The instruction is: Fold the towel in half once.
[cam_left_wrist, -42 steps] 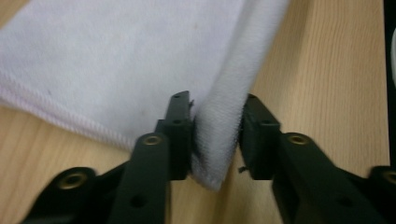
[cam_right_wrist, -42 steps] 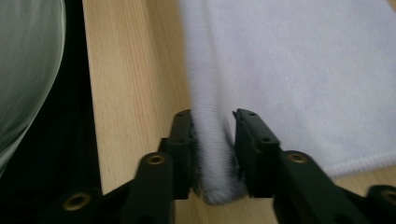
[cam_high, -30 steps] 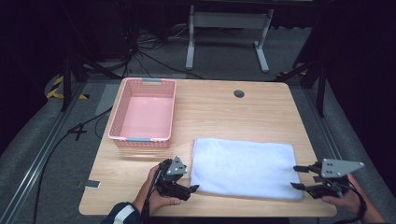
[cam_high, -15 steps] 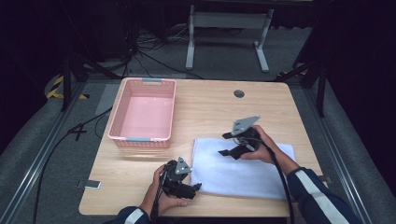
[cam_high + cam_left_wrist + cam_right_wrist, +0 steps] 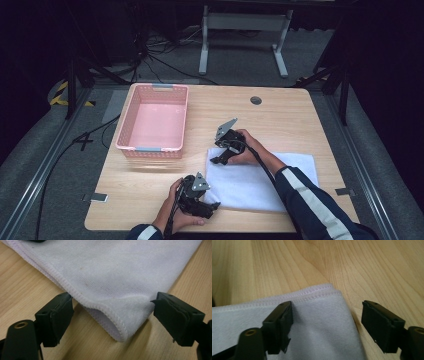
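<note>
1. Basket (image 5: 153,122) sits empty at ten o'clock.
2. Your left gripper (image 5: 212,206) has jaws wide around the towel (image 5: 260,182) corner at six o'clock, nothing pinched yet.
3. Your right gripper (image 5: 216,161), jaws just opened wide, straddles the far-left corner; folding remains.

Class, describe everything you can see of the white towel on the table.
The towel is white, soft terry-like cloth with a stitched hem, folded into a flat layered rectangle on the wooden table, right of the pink basket. Its near left corner lies between the open jaws of the left gripper, lifted slightly at the fold. The right gripper straddles the far left corner, jaws just opened, not pinching it.
</note>
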{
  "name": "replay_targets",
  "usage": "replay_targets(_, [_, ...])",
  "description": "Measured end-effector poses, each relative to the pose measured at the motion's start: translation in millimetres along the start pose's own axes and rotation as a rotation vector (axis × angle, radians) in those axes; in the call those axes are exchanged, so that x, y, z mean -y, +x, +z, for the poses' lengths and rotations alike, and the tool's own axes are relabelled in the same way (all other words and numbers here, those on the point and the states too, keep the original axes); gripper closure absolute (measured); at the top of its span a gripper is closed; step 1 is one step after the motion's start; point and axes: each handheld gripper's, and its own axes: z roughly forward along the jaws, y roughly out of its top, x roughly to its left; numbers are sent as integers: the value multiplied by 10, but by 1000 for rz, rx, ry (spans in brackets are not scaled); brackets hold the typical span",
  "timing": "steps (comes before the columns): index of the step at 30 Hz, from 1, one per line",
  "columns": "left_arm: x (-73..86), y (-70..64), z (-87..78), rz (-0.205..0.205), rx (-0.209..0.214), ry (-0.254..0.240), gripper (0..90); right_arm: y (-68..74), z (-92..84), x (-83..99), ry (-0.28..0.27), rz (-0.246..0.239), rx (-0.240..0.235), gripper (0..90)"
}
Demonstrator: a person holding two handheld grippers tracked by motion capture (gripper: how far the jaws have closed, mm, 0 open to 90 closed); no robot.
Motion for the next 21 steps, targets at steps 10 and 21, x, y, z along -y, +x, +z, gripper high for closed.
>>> replay_targets(10, [-93, 53, 157, 23, -86, -7, 22, 26, -12, 19, 5, 16, -73, 525])
replay_targets(21, [-148, 129, 113, 31, -83, -48, 716, 81, -17, -26, 22, 0, -76, 715])
